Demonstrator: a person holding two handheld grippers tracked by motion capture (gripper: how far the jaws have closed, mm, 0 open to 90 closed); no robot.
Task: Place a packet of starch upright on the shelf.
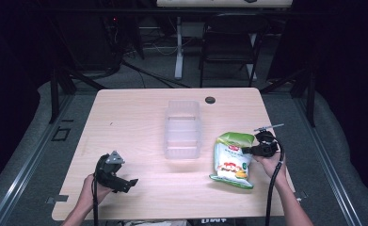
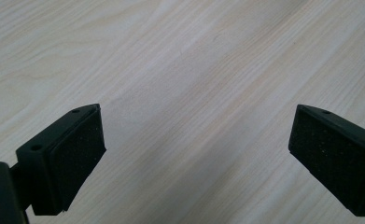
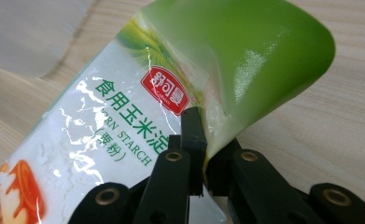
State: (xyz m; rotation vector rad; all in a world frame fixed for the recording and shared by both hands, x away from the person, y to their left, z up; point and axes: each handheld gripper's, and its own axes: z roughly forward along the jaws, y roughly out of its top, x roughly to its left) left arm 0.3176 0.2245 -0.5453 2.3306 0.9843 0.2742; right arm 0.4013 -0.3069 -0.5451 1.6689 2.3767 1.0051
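Near the table's right edge, the right gripper [image 3: 203, 154] pinches the corn starch bag [image 1: 232, 161] by one glossy edge, jaws clamped; it may slip free, while the left gripper [image 2: 194, 154] gapes open, empty.

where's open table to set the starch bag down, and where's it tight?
Free: the wide strip of table between the left gripper and the clear bin, and the near edge in front of the bin. Tight: the right side, where the right gripper pinches the bag close beside the bin.
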